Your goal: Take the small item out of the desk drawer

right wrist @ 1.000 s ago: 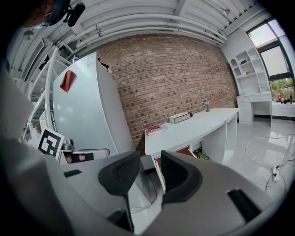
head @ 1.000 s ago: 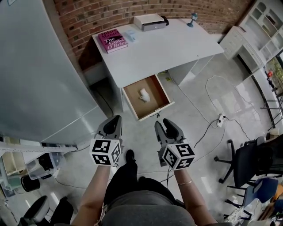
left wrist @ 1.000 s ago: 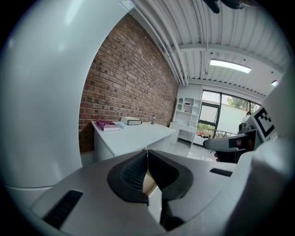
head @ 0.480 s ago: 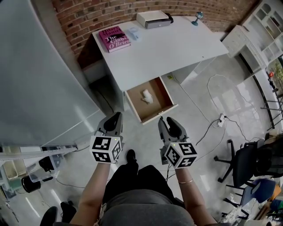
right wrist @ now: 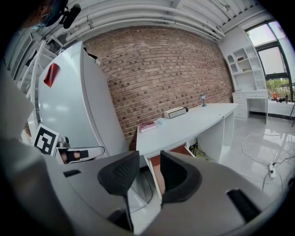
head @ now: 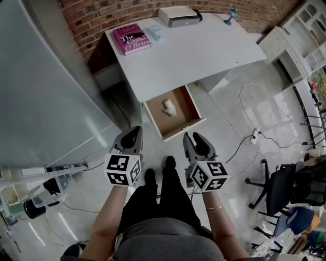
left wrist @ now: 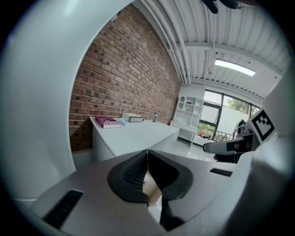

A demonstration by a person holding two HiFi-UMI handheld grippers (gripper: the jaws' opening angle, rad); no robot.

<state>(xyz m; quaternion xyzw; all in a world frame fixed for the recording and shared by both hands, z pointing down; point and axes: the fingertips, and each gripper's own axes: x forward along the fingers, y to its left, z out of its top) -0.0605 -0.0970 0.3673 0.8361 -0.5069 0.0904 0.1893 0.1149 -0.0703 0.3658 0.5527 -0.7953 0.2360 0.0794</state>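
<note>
The white desk [head: 193, 51] has its wooden drawer [head: 164, 122] pulled out, and a small white item [head: 169, 107] lies in it toward the back. Both grippers hover over the floor in front of the drawer, short of its front edge. My left gripper [head: 133, 133] is to the drawer's left with its jaws together and nothing in them [left wrist: 147, 153]. My right gripper [head: 195, 140] is below the drawer's right corner. Its jaws are opening, with a plain gap and nothing between them [right wrist: 148, 156]. The right gripper view shows the drawer [right wrist: 180, 150] beyond the jaws.
A tall white cabinet [head: 46, 86] stands close on the left. On the desk lie a pink book [head: 131, 38], a white box [head: 178, 16] and a small stemmed ornament [head: 233, 14]. Cables and a power strip [head: 253, 136] cross the floor at right, near an office chair [head: 285, 183].
The person has stepped toward the desk, one shoe coming forward. The drawer now sits nearer the grippers, which keep their places side by side.
</note>
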